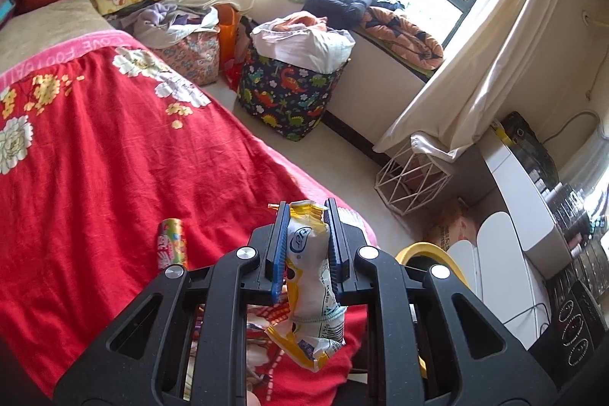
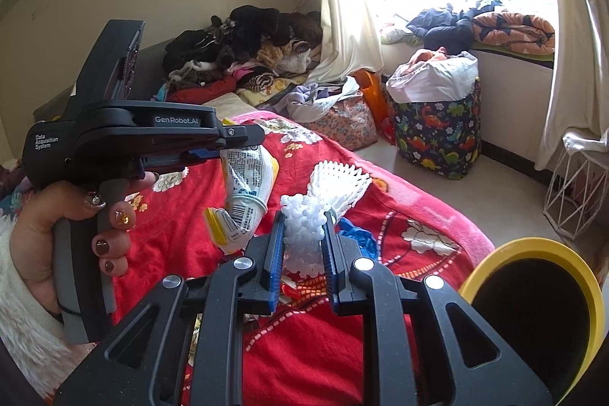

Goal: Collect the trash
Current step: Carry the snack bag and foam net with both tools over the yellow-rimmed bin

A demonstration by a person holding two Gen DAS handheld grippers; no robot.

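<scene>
My left gripper (image 1: pixel 304 212) is shut on a white and yellow snack wrapper (image 1: pixel 310 276) and holds it above the red bedspread (image 1: pixel 95 158). The same wrapper (image 2: pixel 247 185) hangs from the left gripper (image 2: pixel 213 151) in the right wrist view. My right gripper (image 2: pixel 304 215) is shut on a white foam fruit net (image 2: pixel 327 193) above the bed. A yellow-rimmed black trash bin (image 2: pixel 533 295) stands at the bed's right edge; its rim shows in the left wrist view (image 1: pixel 430 253). A shiny red and gold wrapper (image 1: pixel 172 242) lies on the bedspread left of the left gripper.
A dinosaur-print cloth bin (image 1: pixel 289 94) full of laundry stands on the floor by the window. A white wire basket (image 1: pixel 411 177) sits near the curtain. Clothes are piled at the bed's head (image 2: pixel 243 56). A white desk (image 1: pixel 525 208) with boxes stands on the right.
</scene>
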